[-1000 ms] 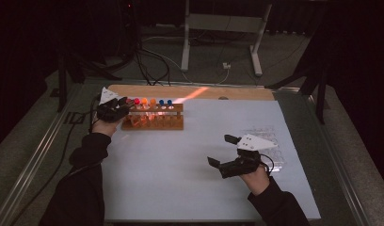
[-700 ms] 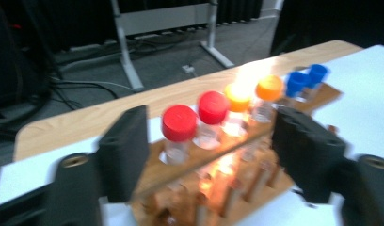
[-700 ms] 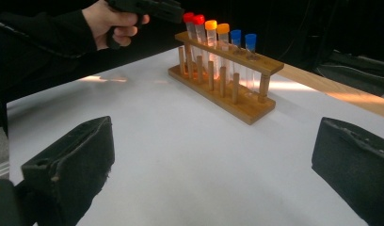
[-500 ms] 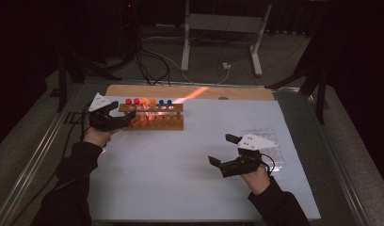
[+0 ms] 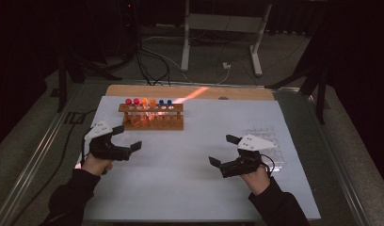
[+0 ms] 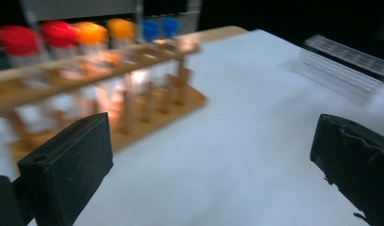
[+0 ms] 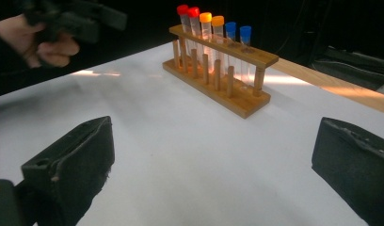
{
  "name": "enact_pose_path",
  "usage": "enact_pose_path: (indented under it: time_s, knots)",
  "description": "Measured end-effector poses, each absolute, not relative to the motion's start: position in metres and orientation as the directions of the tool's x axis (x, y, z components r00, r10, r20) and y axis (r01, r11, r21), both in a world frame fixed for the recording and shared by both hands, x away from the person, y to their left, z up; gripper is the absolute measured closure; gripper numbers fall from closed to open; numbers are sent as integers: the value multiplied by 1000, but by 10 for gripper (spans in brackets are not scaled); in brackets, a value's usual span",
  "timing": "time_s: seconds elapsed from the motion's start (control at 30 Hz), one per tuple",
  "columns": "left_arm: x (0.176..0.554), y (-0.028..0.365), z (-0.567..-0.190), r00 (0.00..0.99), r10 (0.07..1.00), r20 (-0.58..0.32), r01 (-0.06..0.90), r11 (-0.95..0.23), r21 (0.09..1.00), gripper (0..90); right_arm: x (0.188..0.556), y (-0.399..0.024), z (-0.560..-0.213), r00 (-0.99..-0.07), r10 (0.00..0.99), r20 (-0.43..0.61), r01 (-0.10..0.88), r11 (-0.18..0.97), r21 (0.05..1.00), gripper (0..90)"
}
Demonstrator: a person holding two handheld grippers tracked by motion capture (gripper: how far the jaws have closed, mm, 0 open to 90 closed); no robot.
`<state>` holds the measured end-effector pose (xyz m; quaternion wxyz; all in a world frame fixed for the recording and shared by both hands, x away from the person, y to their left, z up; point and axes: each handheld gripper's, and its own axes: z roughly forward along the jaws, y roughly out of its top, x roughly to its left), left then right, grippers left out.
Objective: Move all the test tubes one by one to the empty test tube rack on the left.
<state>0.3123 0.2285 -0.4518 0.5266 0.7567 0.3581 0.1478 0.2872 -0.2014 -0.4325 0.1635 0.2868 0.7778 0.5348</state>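
The left gripper (image 5: 126,136) hangs over the white mat (image 5: 190,188) with its jaws wide; they have just been opening, and nothing sits between them. The right gripper (image 5: 223,150) hovers opposite, also spread wide and empty. This looks like the gap between steps: a tube seems set down, and the next move probably calls for a fresh reach. The rack (image 5: 152,123) stands just beyond the left gripper, near but apart, its six capped tubes (image 5: 148,106) upright in one row. A clear tray (image 5: 268,141) lies by the right hand.
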Motion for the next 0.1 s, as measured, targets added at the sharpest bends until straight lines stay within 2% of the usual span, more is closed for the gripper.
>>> enact_pose_path:
  time_s: [0.1]
  knots:
    - [300, 222, -461, 727, 670, -152, 369, -194, 909, 7, 287, -202, -433, -781, 622, 56, 274, 261, 926, 0]
